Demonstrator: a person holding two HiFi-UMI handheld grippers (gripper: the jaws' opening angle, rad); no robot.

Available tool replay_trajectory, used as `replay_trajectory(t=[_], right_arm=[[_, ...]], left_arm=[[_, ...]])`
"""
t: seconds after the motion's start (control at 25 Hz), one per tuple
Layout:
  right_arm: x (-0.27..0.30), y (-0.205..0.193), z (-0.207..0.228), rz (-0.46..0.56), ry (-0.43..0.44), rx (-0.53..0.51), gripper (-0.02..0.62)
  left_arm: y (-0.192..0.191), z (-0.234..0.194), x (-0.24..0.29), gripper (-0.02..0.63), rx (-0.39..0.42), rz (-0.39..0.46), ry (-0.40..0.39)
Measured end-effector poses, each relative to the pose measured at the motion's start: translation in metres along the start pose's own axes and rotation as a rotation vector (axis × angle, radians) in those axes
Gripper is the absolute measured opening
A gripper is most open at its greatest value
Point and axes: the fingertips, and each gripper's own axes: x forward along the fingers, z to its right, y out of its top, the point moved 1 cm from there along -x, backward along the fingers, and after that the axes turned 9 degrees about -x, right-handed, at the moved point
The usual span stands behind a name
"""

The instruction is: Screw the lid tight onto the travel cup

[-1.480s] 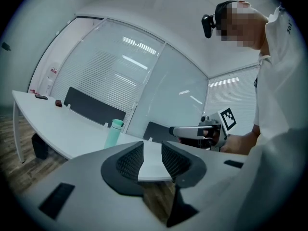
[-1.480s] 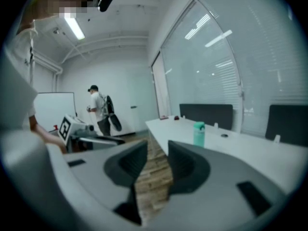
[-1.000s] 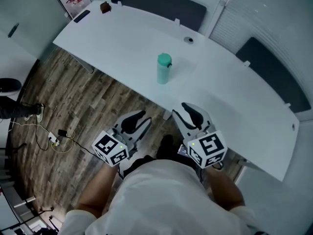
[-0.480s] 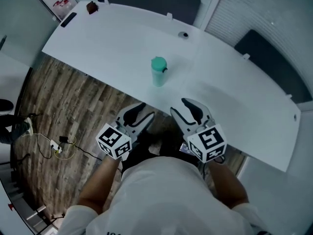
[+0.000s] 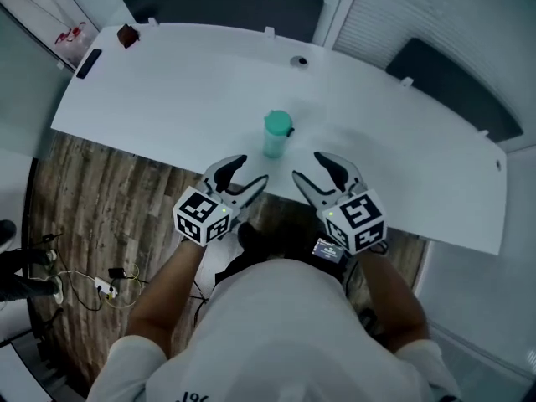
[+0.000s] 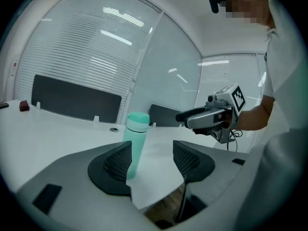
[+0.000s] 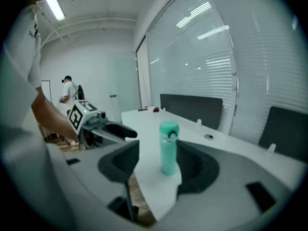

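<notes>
Travel cup (image 5: pixel 277 136), mint green with its lid (image 5: pixel 277 122) seated on top, stands upright on the white tabletop (image 5: pixel 167 99) near the front edge. It is just ahead of both sets of fingers and touched by neither.

The left gripper (image 5: pixel 251 171) points at it from the left. Its fingers are apart, having just been opening wider, and nothing is between them. In the left gripper view the cup stands beyond the tips, partly behind the left-hand finger.

The right gripper (image 5: pixel 308 166) faces it from the other side, fingers likewise spread and just widened. The cup shows through their gap, farther on.

Between tips and cup lies only tabletop. Well beyond the fingers are a round cable grommet (image 5: pixel 299 61), a small dark red object (image 5: pixel 127 35) and a flat black item (image 5: pixel 88 63). Wood floor (image 5: pixel 92 199) shows beneath the grippers.
</notes>
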Motion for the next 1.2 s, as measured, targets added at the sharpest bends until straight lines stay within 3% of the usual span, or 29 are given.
replay_trajectory(t=[0.36, 0.64, 0.96, 1.2], right_arm=[[0.05, 0.014, 0.026, -0.059, -0.01, -0.049, 0.265], [0.082, 0.02, 0.035, -0.11, 0.064, -0.108, 0.302], [0.108, 0.018, 0.037, -0.183, 0.163, -0.172, 0.302], [0.114, 0.018, 0.041, -0.195, 0.153, -0.154, 0.285]], left_arm=[[0.013, -0.039, 0.051, 0.308, 0.093, -0.088, -0.091], [0.006, -0.054, 0.084, 0.33, 0.196, -0.195, -0.146], [0.002, -0.052, 0.108, 0.331, 0.306, -0.305, -0.246], [0.002, -0.048, 0.118, 0.33, 0.299, -0.306, -0.254]])
